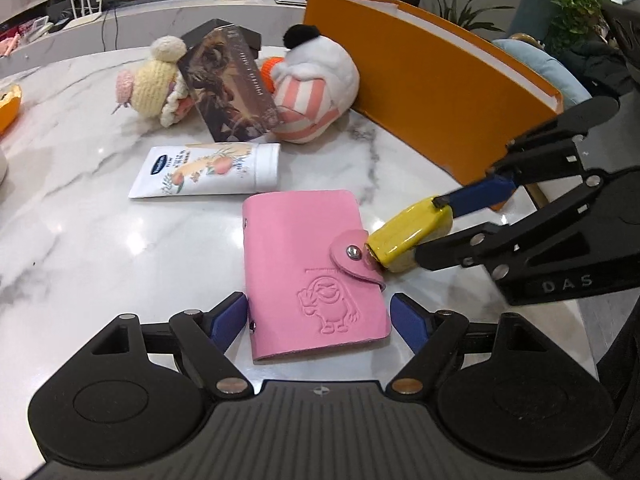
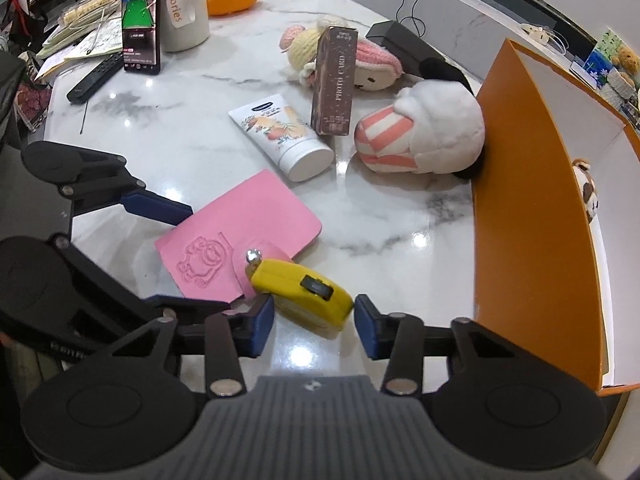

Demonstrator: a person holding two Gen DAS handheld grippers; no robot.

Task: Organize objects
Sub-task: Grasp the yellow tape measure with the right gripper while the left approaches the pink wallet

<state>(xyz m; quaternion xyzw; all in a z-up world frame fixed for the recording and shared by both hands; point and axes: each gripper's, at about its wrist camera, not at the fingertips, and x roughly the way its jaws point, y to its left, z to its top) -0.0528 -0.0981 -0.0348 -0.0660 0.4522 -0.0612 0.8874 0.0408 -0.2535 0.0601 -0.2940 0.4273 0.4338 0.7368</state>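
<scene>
A pink card holder (image 1: pixel 312 276) lies on the marble table between the open jaws of my left gripper (image 1: pixel 320 320); its sides sit close to the blue pads (image 1: pixel 228 316). A yellow tape measure (image 1: pixel 408 236) lies by the holder's snap tab. In the right wrist view my right gripper (image 2: pixel 314 320) straddles the tape measure (image 2: pixel 304 292), the pads (image 2: pixel 260 324) at its sides with a small gap showing. The pink holder (image 2: pixel 240 232) and my left gripper (image 2: pixel 160 248) also show there.
An orange box (image 2: pixel 532 208) with a small toy inside stands at the right. A cream tube (image 1: pixel 208 170), a brown card box (image 1: pixel 232 84), a striped plush (image 1: pixel 320 80) and a knitted doll (image 1: pixel 156 76) lie behind. A phone (image 2: pixel 140 16), a remote and a cup stand far left.
</scene>
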